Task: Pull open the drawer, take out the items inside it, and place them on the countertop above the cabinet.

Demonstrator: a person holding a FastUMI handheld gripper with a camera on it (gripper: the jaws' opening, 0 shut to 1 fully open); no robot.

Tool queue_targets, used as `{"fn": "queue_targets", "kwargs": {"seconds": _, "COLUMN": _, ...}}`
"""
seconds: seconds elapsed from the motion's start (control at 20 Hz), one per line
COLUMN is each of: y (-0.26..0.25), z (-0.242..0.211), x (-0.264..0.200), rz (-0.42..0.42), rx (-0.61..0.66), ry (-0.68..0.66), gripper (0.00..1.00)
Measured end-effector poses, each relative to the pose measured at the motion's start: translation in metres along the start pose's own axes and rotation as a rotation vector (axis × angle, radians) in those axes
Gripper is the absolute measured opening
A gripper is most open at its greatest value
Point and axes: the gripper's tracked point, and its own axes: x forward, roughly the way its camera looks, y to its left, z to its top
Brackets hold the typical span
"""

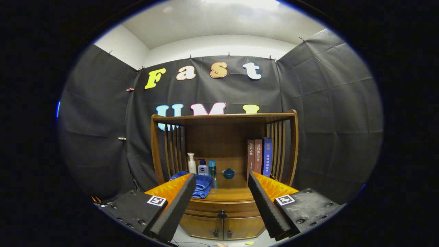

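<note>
The gripper hangs spread wide and empty, well short of the shut drawer; best to close squarely on its knob, then pull straight.

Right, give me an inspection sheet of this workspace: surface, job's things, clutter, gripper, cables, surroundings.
Surface: wooden countertop under a slatted hutch, partly taken up.
Job's things: drawer shut, its knob just ahead between the fingers; contents hidden.
Clutter: blue towel at the counter's left edge; three bottles behind it; small blue bowl mid-counter; three books upright on the right.
Gripper: gripper open, fingers wide apart, holding nothing, short of the cabinet.
Cables: thin wires on the floor below the cabinet doors.
Surroundings: black cloth walls, white ceiling.
</note>
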Motion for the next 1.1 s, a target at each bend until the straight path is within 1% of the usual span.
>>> {"fn": "queue_targets", "kwargs": {"seconds": 0.25, "y": 0.004, "z": -0.017, "x": 0.012, "rz": 0.009, "rx": 0.000, "ry": 0.032, "gripper": 0.99}}
{"fn": "queue_targets", "kwargs": {"seconds": 0.45, "y": 0.006, "z": -0.043, "x": 0.028, "rz": 0.012, "rx": 0.004, "ry": 0.065, "gripper": 0.99}}
{"fn": "queue_targets", "kwargs": {"seconds": 0.6, "y": 0.003, "z": -0.070, "x": 0.045, "rz": 0.001, "rx": 0.002, "ry": 0.104, "gripper": 0.99}}
{"fn": "queue_targets", "kwargs": {"seconds": 0.75, "y": 0.006, "z": -0.096, "x": 0.066, "rz": 0.009, "rx": 0.003, "ry": 0.135, "gripper": 1.00}}
{"fn": "queue_targets", "kwargs": {"seconds": 0.85, "y": 0.004, "z": -0.119, "x": 0.082, "rz": 0.003, "rx": 0.001, "ry": 0.155, "gripper": 1.00}}
{"fn": "queue_targets", "kwargs": {"seconds": 1.1, "y": -0.004, "z": -0.185, "x": 0.105, "rz": -0.031, "rx": 0.036, "ry": 0.262, "gripper": 1.00}}
